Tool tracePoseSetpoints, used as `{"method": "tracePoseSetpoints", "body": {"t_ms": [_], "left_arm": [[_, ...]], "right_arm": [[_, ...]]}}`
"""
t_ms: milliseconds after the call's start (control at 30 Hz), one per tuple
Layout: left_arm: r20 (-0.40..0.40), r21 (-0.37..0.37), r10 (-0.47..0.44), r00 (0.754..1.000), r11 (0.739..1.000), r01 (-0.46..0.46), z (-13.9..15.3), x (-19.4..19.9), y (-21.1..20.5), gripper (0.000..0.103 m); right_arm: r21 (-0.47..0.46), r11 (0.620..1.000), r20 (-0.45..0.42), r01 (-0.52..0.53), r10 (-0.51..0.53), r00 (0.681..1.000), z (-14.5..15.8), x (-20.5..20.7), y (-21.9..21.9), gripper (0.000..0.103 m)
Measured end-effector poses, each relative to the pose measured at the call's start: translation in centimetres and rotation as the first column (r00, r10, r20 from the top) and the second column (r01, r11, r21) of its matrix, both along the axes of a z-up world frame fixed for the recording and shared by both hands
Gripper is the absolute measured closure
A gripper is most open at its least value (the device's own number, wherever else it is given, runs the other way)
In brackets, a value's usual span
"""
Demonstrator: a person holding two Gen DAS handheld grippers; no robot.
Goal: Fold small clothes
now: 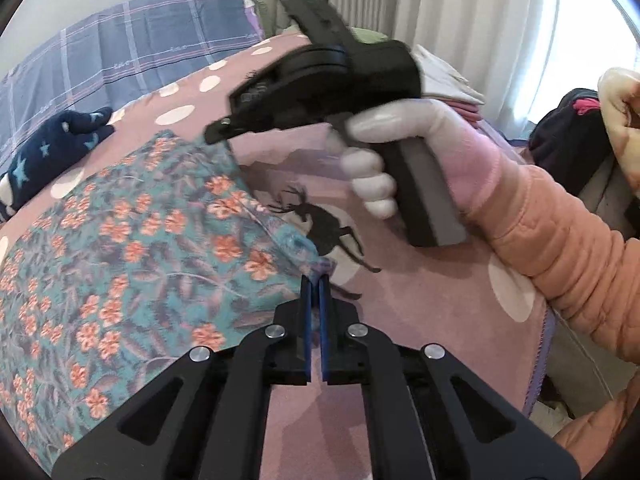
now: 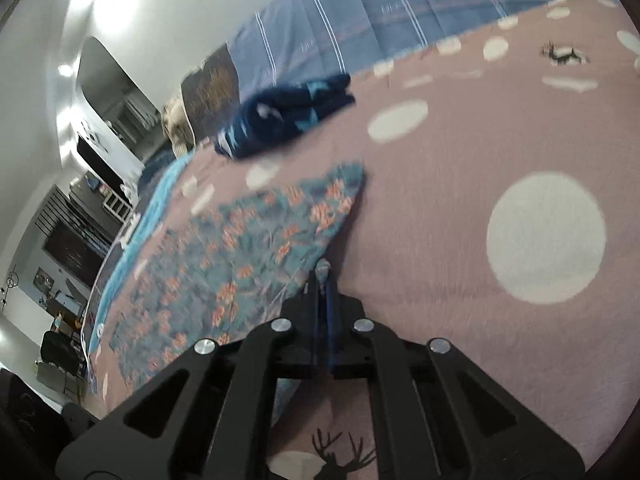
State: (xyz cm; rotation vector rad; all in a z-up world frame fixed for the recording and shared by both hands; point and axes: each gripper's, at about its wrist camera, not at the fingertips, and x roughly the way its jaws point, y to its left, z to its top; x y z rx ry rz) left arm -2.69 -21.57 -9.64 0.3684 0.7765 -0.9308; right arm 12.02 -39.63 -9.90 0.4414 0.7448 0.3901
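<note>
Floral cloth [image 1: 132, 240] on pink bedspread [image 1: 420, 320], corners clamped in left gripper [image 1: 316, 280] and right gripper [image 2: 322, 276]; best kept taut, edges aligned, for folding.

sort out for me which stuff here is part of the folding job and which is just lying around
In the job:
- floral garment, spread on the bed, a corner pinched in each tool
- left tongs, shut on its edge
- right tongs, shut on another corner

Lying about:
- navy star-print garment, bunched farther up the bed
- pink dotted blanket underneath
- blue plaid bedding behind
</note>
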Motion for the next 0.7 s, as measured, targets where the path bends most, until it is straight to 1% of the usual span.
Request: {"method": "tracePoseSetpoints", "body": {"t_ms": [33,67,100,133,167,200,233,267,333,367,400,467,500,533,600,700], "left_arm": [[0.005,0.003,-0.015,1.0,1.0,0.015,-0.1,-0.3,-0.3,0.103],[0.019,0.017,-0.03,0.999,0.999,0.03,-0.3,-0.7,-0.8,0.103],[0.043,0.048,-0.054,0.998,0.997,0.052,-0.7,-1.4,-1.4,0.103],[0.065,0.084,-0.073,0.995,0.994,0.067,-1.0,-2.1,-1.9,0.103],[0.089,0.118,-0.083,0.993,0.99,0.072,-1.5,-2.6,-2.4,0.103],[0.114,0.151,-0.088,0.99,0.986,0.071,-1.9,-3.1,-2.8,0.103],[0.128,0.165,-0.087,0.988,0.984,0.065,-1.9,-3.4,-3.0,0.103],[0.158,0.172,-0.074,0.985,0.984,0.047,-1.7,-3.7,-3.0,0.103],[0.211,0.171,-0.066,0.975,0.985,0.03,-0.9,-4.1,-2.9,0.103],[0.234,0.173,-0.068,0.97,0.985,0.028,-0.5,-4.3,-2.9,0.1],[0.262,0.183,-0.073,0.962,0.983,0.025,-0.3,-4.5,-3.1,0.087],[0.321,0.214,-0.09,0.943,0.977,0.021,-0.3,-4.9,-3.4,0.069],[0.36,0.24,-0.099,0.927,0.971,0.011,-0.6,-5.2,-3.7,0.069],[0.375,0.255,-0.104,0.921,0.967,0.005,-0.7,-5.2,-4.0,0.069],[0.384,0.272,-0.105,0.918,0.962,-0.004,-0.9,-5.1,-4.5,0.066],[0.39,0.282,-0.102,0.915,0.959,-0.014,-1.1,-3.8,-5.2,0.066]], "right_arm": [[-0.022,1.0,0.005,0.004,-0.004,1.0,0.0,0.2,0.1,0.101],[-0.064,0.998,0.014,0.019,-0.019,1.0,-0.2,0.5,0.3,0.101],[-0.111,0.993,0.012,0.051,-0.05,0.999,-0.8,0.9,0.3,0.101],[-0.096,0.994,-0.015,0.056,-0.057,0.998,-1.4,1.4,0.1,0.101],[-0.042,0.998,-0.058,0.046,-0.049,0.997,-2.3,1.9,-0.5,0.101],[-0.001,0.999,-0.07,0.041,-0.041,0.997,-2.6,2.1,-1.0,0.101],[0.035,0.999,-0.073,0.033,-0.031,0.997,-2.7,2.1,-1.5,0.101],[0.046,0.999,-0.071,0.028,-0.024,0.997,-2.8,2.0,-1.6,0.101],[0.033,0.999,-0.072,0.021,-0.019,0.997,-2.9,2.0,-1.4,0.101],[0.027,0.999,-0.071,0.018,-0.016,0.997,-2.8,2.0,-1.3,0.101],[0.025,1.0,-0.071,0.015,-0.013,0.997,-2.8,2.0,-1.2,0.101],[0.039,0.999,-0.074,0.011,-0.008,0.997,-2.9,1.9,-1.3,0.101],[0.05,0.999,-0.076,0.01,-0.006,0.997,-2.9,1.9,-1.5,0.101],[0.061,0.998,-0.077,0.009,-0.004,0.997,-3.0,1.9,-1.6,0.101],[0.066,0.998,-0.077,0.007,-0.001,0.997,-3.0,1.7,-1.7,0.101],[0.065,0.998,-0.078,0.004,0.001,0.997,-3.0,1.6,-1.7,0.101]]}}
